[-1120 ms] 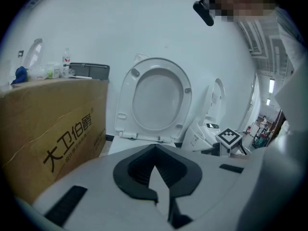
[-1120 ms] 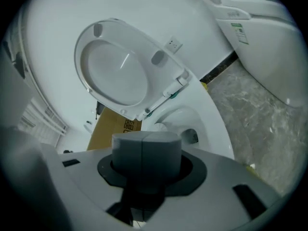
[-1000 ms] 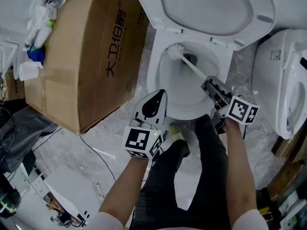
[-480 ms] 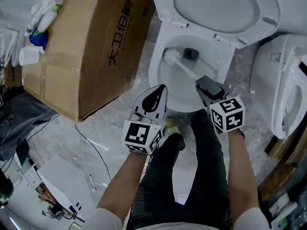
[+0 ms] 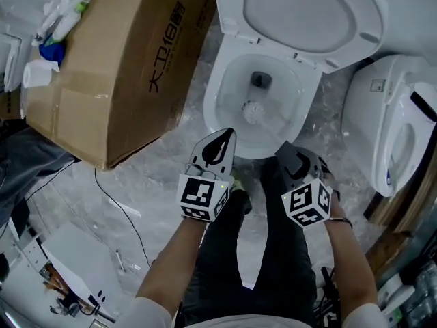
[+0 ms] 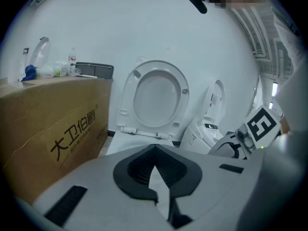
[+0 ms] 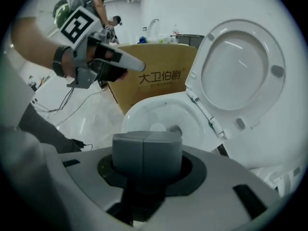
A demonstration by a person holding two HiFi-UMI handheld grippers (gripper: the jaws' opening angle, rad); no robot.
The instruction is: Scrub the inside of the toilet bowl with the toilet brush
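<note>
Head view: toilet brush (image 5: 254, 111) head sits low in the toilet bowl (image 5: 213, 98), upper centre of frame, just below the drain. My right gripper (image 5: 288, 154) is clamped on the brush handle (image 7: 147, 150) at the near rim. My left gripper (image 5: 222, 141) is closed and empty, at centre. Judgement: work the bristles round the walls and under the rim, with firm, even pressure.

The white toilet bowl (image 5: 213, 98) stands open at the upper middle of the head view, with its lid (image 5: 300, 12) tipped up behind it and a dark drain hole at the back of the wet basin. The toilet brush (image 5: 254, 112) has its round white bristle head down inside the basin, just in front of the drain. Its grey handle end is clamped in the jaws of the right gripper (image 5: 287, 154) at the bowl's lower right.
</note>
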